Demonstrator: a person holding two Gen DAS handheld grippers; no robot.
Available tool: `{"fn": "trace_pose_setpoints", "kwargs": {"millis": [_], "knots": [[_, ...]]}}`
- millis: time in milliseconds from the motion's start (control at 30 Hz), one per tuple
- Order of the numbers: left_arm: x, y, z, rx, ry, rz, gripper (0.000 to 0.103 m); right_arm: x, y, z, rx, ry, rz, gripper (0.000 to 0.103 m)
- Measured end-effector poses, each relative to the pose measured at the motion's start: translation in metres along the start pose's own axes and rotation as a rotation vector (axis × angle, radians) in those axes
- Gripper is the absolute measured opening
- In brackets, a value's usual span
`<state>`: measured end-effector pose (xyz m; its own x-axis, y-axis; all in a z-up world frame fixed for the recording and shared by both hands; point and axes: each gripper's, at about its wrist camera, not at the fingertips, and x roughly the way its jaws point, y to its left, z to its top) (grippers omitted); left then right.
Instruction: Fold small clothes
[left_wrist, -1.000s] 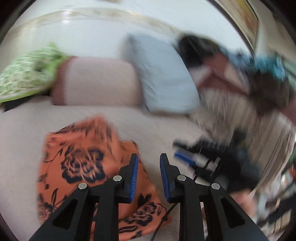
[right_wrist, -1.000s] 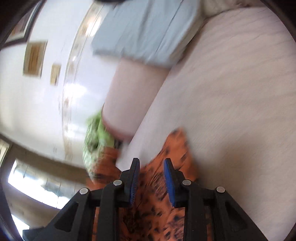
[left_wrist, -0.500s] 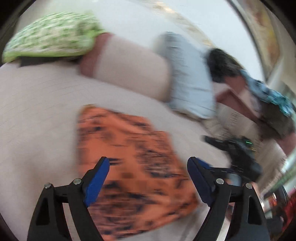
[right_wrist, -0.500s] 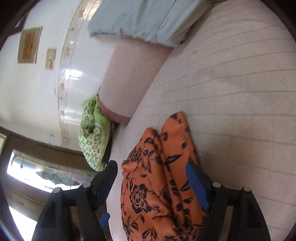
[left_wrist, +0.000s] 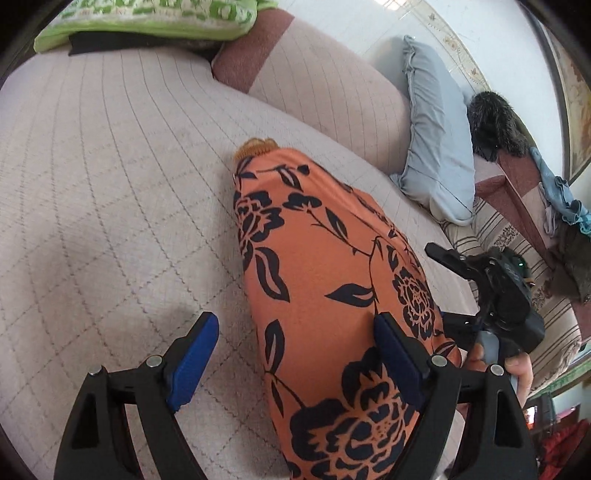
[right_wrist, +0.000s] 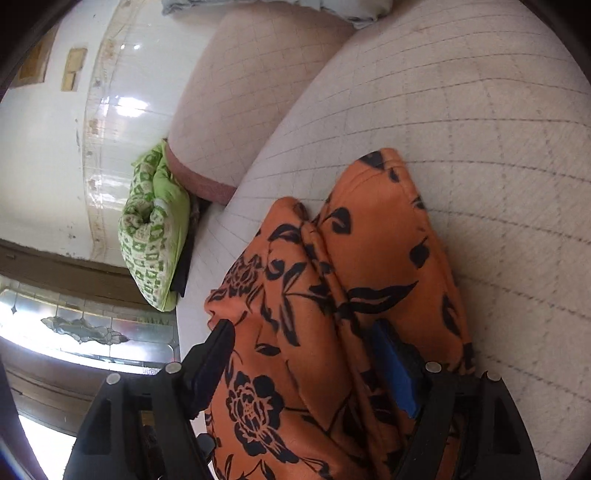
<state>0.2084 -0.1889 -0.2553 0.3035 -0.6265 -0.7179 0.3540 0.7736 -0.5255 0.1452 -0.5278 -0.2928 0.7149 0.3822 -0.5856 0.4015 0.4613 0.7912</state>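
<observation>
While the folded orange garment with black flowers (left_wrist: 325, 295) lies on the pale quilted bed (left_wrist: 110, 184), both tongs hang over it. The left gripper (left_wrist: 295, 354) and right gripper (right_wrist: 310, 354) are spread wide, pinching nothing.

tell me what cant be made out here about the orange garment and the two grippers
- Orange floral garment: its near end runs off the bottom edge in both wrist views, so its full shape is unknown.
- Left gripper: open; whether its right finger touches the cloth is unclear.
- Right gripper: open; the left wrist view shows only its body, the garment hiding its fingertips.
- Garment type: folds hide it.
</observation>
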Motion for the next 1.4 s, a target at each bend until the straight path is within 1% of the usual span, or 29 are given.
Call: {"fn": "trace_pose_setpoints", "kwargs": {"millis": [33,67,100,133,167,200,233,333,433,467,500,567,600,633,667,700,767,833,900,933,967,1033,1100,1167,1200,1300,1333,1367,1400], "knots": [[0.001,0.007,-0.001,-0.006,0.002,-0.008,0.086,0.003,0.009,-0.004,-0.036,0.03,0.022,0.07],[0.0,0.007,0.001,-0.01,0.002,-0.016,0.086,0.004,0.017,-0.008,-0.075,0.048,0.015,0.057],[0.0,0.006,0.003,-0.008,-0.001,-0.021,0.086,0.005,0.029,-0.015,-0.146,0.06,-0.023,0.045],[-0.002,0.005,0.004,-0.005,-0.005,-0.023,0.086,0.007,0.041,-0.024,-0.219,0.083,-0.053,0.029],[-0.003,0.003,0.004,0.0,-0.009,-0.023,0.086,0.006,0.052,-0.033,-0.269,0.096,-0.058,0.027],[-0.003,0.002,0.004,0.003,-0.013,-0.022,0.086,0.0,0.068,-0.049,-0.348,0.075,-0.077,0.026],[-0.002,0.001,0.004,0.005,-0.019,-0.017,0.086,0.0,0.068,-0.049,-0.348,0.075,-0.077,0.025],[-0.004,-0.004,0.001,0.009,-0.026,-0.028,0.086,-0.028,0.087,-0.069,-0.449,-0.03,-0.123,0.024],[-0.001,-0.011,-0.005,0.029,-0.03,-0.03,0.086,-0.062,0.087,-0.069,-0.477,-0.149,-0.146,0.024],[0.003,-0.016,-0.008,0.05,-0.019,-0.017,0.086,-0.065,0.083,-0.066,-0.481,-0.163,-0.169,0.024],[0.007,-0.02,-0.01,0.067,-0.005,-0.002,0.086,-0.064,0.072,-0.061,-0.465,-0.166,-0.22,0.024],[0.02,-0.028,-0.016,0.109,0.04,0.03,0.086,-0.055,0.044,-0.05,-0.365,-0.135,-0.304,0.024],[0.025,-0.03,-0.019,0.118,0.059,0.035,0.086,-0.048,0.024,-0.043,-0.284,-0.092,-0.338,0.026],[0.027,-0.031,-0.019,0.118,0.066,0.036,0.086,-0.041,0.005,-0.037,-0.202,-0.041,-0.345,0.033],[0.028,-0.029,-0.018,0.109,0.071,0.034,0.086,-0.039,-0.005,-0.034,-0.144,-0.019,-0.332,0.044],[0.027,-0.028,-0.015,0.099,0.072,0.03,0.086,-0.043,-0.011,-0.031,-0.097,-0.023,-0.31,0.051],[0.022,-0.022,-0.009,0.065,0.061,0.027,0.086,-0.05,-0.004,-0.028,-0.089,-0.023,-0.31,0.054],[0.019,-0.021,-0.008,0.076,0.049,0.045,0.086,-0.066,0.007,-0.026,-0.113,-0.083,-0.315,0.055],[0.018,-0.026,-0.011,0.116,0.046,0.082,0.086,-0.084,0.016,-0.025,-0.125,-0.197,-0.312,0.056],[0.018,-0.029,-0.013,0.133,0.035,0.095,0.086,-0.091,0.02,-0.023,-0.143,-0.248,-0.288,0.057],[0.018,-0.03,-0.013,0.139,0.031,0.099,0.087,-0.093,0.026,-0.02,-0.165,-0.271,-0.247,0.057],[0.022,-0.031,-0.014,0.135,0.038,0.095,0.087,-0.08,0.04,-0.011,-0.194,-0.251,-0.182,0.057],[0.025,-0.027,-0.015,0.112,0.05,0.087,0.089,-0.06,0.055,-0.007,-0.219,-0.22,-0.145,0.057],[0.029,-0.021,-0.015,0.081,0.062,0.073,0.093,-0.032,0.066,-0.001,-0.236,-0.155,-0.094,0.057],[0.03,-0.018,-0.015,0.073,0.067,0.067,0.093,-0.022,0.067,-0.003,-0.235,-0.135,-0.087,0.057],[0.028,-0.015,-0.018,0.085,0.065,0.063,0.093,0.015,0.073,0.011,-0.238,-0.096,-0.089,0.057],[0.027,-0.016,-0.019,0.1,0.061,0.069,0.093,0.031,0.068,0.018,-0.233,-0.083,-0.126,0.055],[0.027,-0.017,-0.02,0.115,0.062,0.073,0.093,0.049,0.059,0.027,-0.203,-0.055,-0.194,0.051],[0.025,-0.015,-0.021,0.119,0.065,0.071,0.093,0.058,0.048,0.036,-0.16,-0.033,-0.214,0.046]]}}
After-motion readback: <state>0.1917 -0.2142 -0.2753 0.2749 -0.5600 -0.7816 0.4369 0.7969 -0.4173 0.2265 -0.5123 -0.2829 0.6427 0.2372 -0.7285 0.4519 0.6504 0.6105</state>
